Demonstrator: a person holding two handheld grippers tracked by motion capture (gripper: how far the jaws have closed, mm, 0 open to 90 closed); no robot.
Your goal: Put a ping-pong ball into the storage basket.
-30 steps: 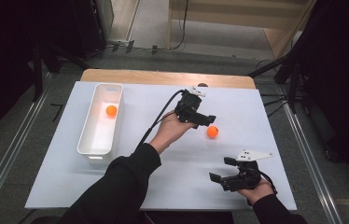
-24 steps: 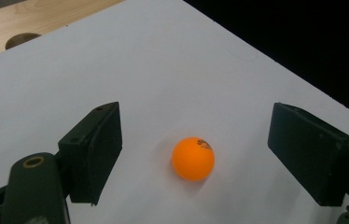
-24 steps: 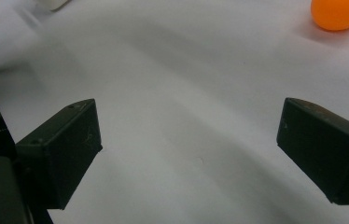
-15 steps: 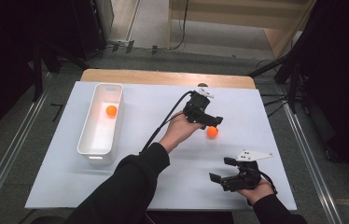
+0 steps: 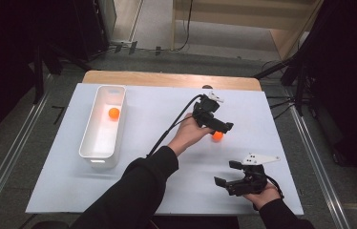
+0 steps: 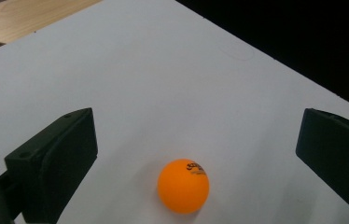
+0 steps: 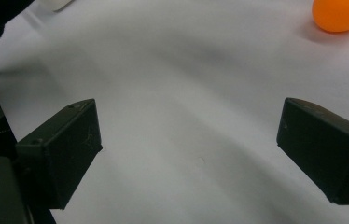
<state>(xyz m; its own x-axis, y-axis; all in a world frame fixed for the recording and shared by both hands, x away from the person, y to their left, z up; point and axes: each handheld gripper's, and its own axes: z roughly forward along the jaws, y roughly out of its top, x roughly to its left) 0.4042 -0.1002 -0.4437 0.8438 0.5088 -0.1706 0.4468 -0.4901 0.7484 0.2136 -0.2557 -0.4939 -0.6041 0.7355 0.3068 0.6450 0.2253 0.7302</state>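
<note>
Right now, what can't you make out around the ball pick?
- High view: the left gripper overlaps the loose orange ball, so jaw-to-ball clearance is hidden; its jaws have just been opening.
- Left gripper view: the ball's print is too small to read.
- Right gripper view: the ball is cut by the top edge.
- High view: the bin wall hides part of its floor.

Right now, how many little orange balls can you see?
2. One small orange plastic ball lies inside the white rectangular bin; the other sits on the white table between the left gripper's open jaws.
</note>
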